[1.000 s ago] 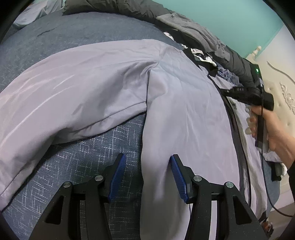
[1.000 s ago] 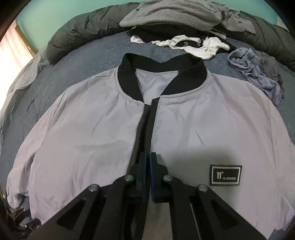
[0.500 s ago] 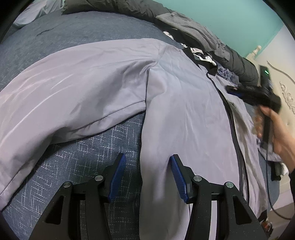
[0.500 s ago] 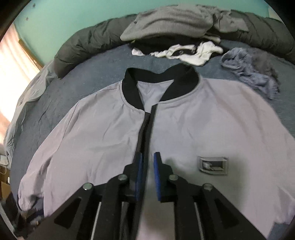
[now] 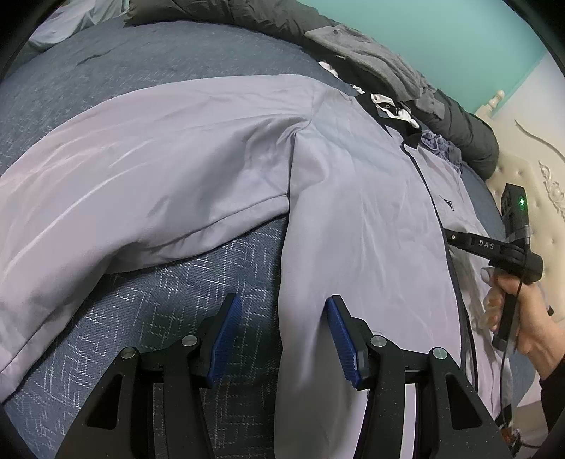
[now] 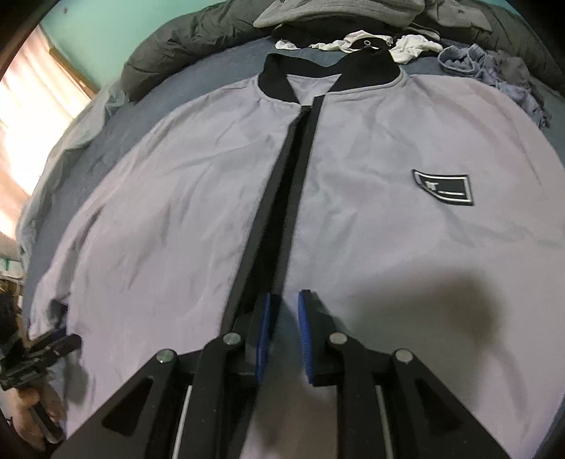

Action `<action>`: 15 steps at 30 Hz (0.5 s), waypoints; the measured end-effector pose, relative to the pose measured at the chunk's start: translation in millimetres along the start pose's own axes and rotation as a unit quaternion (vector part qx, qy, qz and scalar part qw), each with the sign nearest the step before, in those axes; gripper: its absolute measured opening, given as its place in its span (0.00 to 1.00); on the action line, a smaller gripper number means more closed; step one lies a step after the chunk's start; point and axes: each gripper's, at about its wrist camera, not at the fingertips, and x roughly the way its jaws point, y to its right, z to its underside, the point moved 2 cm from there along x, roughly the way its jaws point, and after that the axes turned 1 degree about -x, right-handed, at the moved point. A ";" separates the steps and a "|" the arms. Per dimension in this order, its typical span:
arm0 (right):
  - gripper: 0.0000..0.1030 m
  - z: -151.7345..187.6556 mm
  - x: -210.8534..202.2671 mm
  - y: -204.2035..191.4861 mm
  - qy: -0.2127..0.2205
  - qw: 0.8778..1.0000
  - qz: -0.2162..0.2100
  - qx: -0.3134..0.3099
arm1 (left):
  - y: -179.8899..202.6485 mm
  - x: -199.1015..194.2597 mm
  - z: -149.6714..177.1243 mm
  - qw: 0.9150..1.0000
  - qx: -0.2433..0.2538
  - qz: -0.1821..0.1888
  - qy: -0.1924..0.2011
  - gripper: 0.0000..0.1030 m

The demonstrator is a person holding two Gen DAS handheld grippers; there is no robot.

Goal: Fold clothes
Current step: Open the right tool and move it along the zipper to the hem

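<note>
No fold has yet been made: the lilac jacket (image 6: 197, 197) lies spread face up on the blue bed (image 5: 123, 67), front edges together, both sleeves still out to the sides. The left tongs (image 5: 279, 339) stand released over its side hem, gripping nothing. The right tongs (image 6: 284, 339), jaws just parted a little, hover empty over the black zip band (image 6: 282, 197). A heap of other clothes (image 6: 353, 21) and a dark duvet (image 6: 183, 46) crowd the collar end.

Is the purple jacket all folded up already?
No, the jacket lies spread flat on the bed, front up, its sleeve stretched out sideways.
</note>
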 end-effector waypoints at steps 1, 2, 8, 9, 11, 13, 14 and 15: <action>0.16 -1.4 -1.4 0.5 0.004 1.000 -0.004 0.004 | 0.1 0.1 -0.1 1.000 0.000 0.000 0.000 0.53; 0.16 -2.7 -2.8 1.0 0.007 1.000 -0.008 0.007 | 0.3 -0.1 -0.2 1.000 0.001 0.001 0.000 0.53; 0.16 -3.0 -23.9 12.2 0.021 0.999 -0.007 0.039 | -0.3 -3.8 -2.2 1.000 -0.006 0.008 0.003 0.53; 0.16 -2.2 -33.5 14.9 0.032 0.998 -0.012 0.048 | -0.8 -4.5 -2.4 1.000 -0.011 0.014 0.003 0.53; 0.16 3.0 -55.4 19.8 0.045 0.997 -0.017 0.058 | -1.5 -6.7 -2.5 0.999 -0.021 0.024 0.003 0.53; 0.16 11.6 -77.1 23.7 0.050 0.997 -0.017 0.059 | 0.5 -10.4 -2.8 1.000 -0.018 0.019 0.008 0.53; 0.16 17.6 -87.6 26.0 0.046 0.997 -0.015 0.060 | 1.7 -12.9 -3.0 1.000 -0.017 0.018 0.010 0.53; 0.16 23.8 -98.4 28.3 0.043 0.997 -0.013 0.060 | 2.5 -15.8 -3.2 1.000 -0.018 0.020 0.011 0.53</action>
